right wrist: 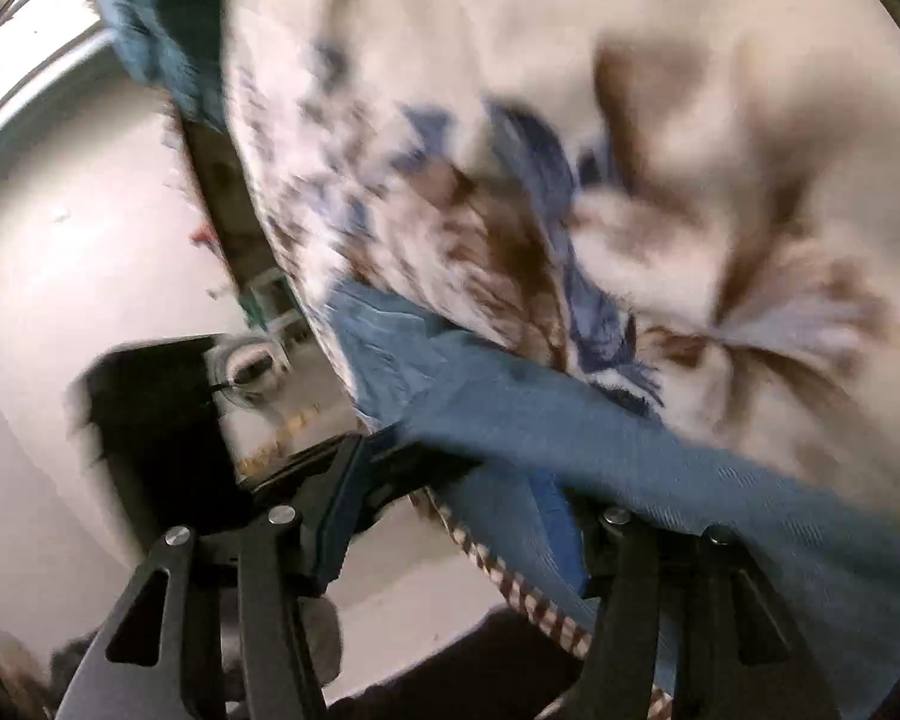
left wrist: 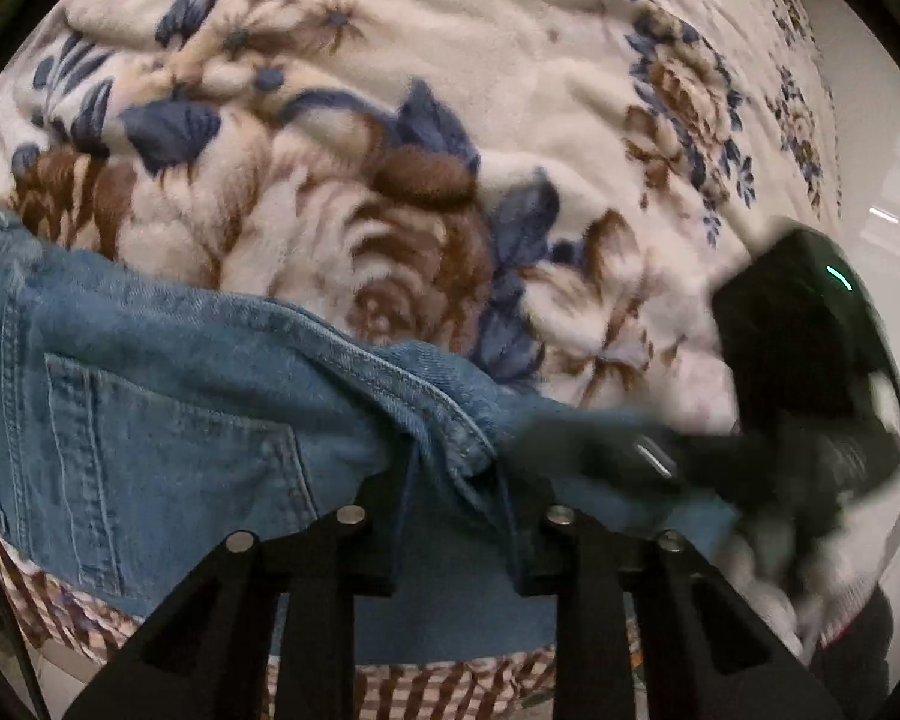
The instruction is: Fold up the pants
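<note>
While the left gripper [left wrist: 459, 516] pinched the waistband of the pants [left wrist: 168, 396] at the near edge of the floral blanket [left wrist: 510, 60], folding was barely begun. Right view, blurred: the right gripper [right wrist: 468, 516] stood half open astride loose denim, not clamped.

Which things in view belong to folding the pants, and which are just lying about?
Part of the job:
- denim pants
- left gripper, jaws around the denim edge
- right gripper, open, blurred

Just there:
- floral blanket
- checked cloth under the pants
</note>
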`<control>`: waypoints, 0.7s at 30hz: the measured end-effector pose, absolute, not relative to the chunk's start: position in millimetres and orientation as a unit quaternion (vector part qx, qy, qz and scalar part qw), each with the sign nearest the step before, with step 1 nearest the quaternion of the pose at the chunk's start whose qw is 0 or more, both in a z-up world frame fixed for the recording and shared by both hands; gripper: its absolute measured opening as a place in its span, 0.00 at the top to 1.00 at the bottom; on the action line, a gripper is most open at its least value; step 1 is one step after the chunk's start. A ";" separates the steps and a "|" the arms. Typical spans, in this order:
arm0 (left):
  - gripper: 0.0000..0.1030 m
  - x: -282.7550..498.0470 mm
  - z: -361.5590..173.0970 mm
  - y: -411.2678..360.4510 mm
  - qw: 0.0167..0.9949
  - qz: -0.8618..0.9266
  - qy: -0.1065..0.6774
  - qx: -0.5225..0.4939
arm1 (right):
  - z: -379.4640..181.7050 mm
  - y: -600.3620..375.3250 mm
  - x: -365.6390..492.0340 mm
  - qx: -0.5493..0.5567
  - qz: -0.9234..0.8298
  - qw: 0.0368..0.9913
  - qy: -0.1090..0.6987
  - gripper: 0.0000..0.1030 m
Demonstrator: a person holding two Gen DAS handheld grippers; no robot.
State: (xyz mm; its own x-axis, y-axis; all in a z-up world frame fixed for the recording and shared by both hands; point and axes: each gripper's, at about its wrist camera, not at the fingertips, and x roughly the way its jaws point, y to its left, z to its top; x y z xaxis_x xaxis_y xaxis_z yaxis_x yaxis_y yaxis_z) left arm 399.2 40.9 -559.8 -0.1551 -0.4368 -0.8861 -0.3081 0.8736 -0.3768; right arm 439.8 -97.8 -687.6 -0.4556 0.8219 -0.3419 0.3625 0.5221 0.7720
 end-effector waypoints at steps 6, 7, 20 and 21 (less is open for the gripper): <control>0.76 384.5 -533.2 76.4 0.626 -0.049 0.729 -0.272 | -716.1 -60.0 445.1 0.374 0.303 0.346 0.806 0.43; 0.74 383.1 -533.1 82.6 0.634 -0.041 0.726 -0.264 | -716.4 -56.2 446.7 0.369 0.297 0.353 0.807 0.46; 0.74 378.5 -595.5 135.0 0.623 0.023 0.750 -0.221 | -677.7 -111.7 502.1 0.387 0.275 0.406 0.781 0.88; 0.74 379.9 -595.3 132.1 0.623 0.024 0.750 -0.221 | -674.4 -105.3 502.8 0.372 0.283 0.404 0.787 0.87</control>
State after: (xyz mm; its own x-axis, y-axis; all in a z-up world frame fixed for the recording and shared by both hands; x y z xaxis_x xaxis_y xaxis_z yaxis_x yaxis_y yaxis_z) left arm 379.9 132.1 -595.3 -0.1259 -0.3016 -0.9451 -0.3603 0.9015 -0.2397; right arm 502.8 -105.3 -674.4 -0.3978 0.8133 -0.4246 0.3569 0.5635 0.7450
